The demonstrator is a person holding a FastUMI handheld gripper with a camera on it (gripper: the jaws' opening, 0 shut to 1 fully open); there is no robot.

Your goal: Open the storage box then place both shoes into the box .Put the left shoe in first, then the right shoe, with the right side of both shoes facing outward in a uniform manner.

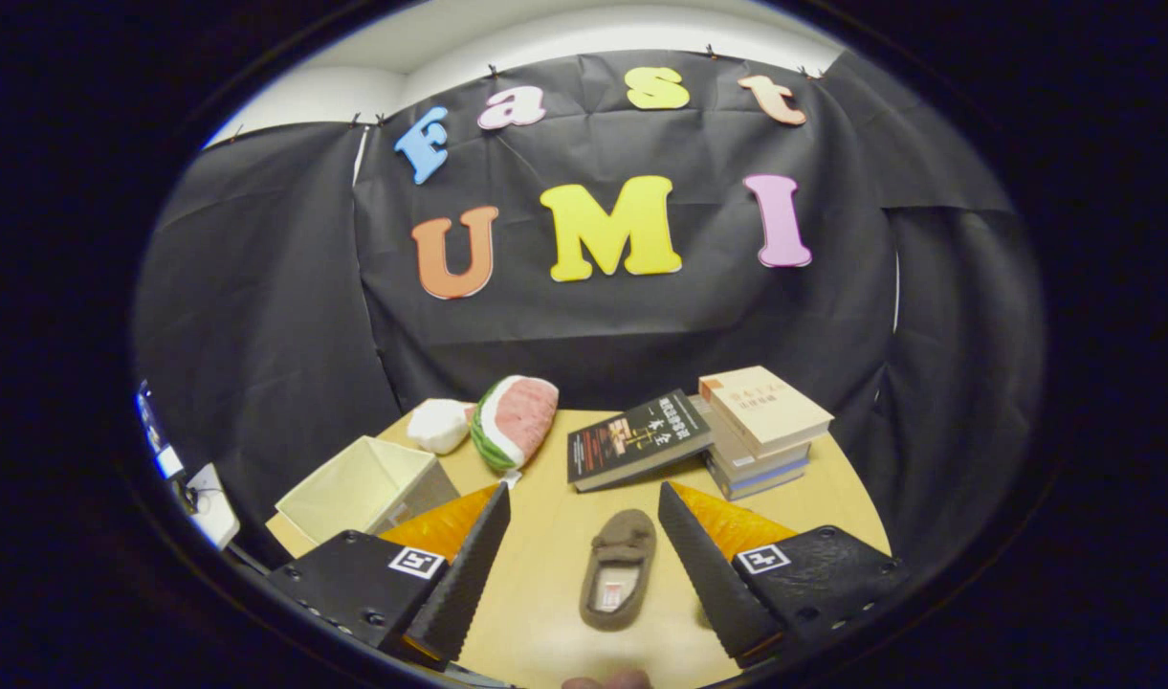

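1. Fingers of the gripper (584, 536), black and ridged with orange backing, are standing wide apart, holding nothing.
2. One brown-grey soft slipper-style shoe (619, 568) is lying flat on the round pale wooden bench (555, 536), in the gap between the two fingers and touching neither; its toe is pointing toward the far edge of the bench and its pale insole is showing.
3. An open cream fabric storage box (363, 485) is sitting at the left edge of the bench, just beyond the left finger, its inside facing up.
4. A white soft lump (439, 424) and a watermelon-slice cushion, pink with a green rind, (515, 419) are resting near the far-left edge, touching each other.
5. A dark paperback book (638, 438) is leaning tilted against a stack of pale-covered books (761, 431) near the far-right edge.
6. A fingertip of a person (607, 680) is showing at the near edge, below the shoe.
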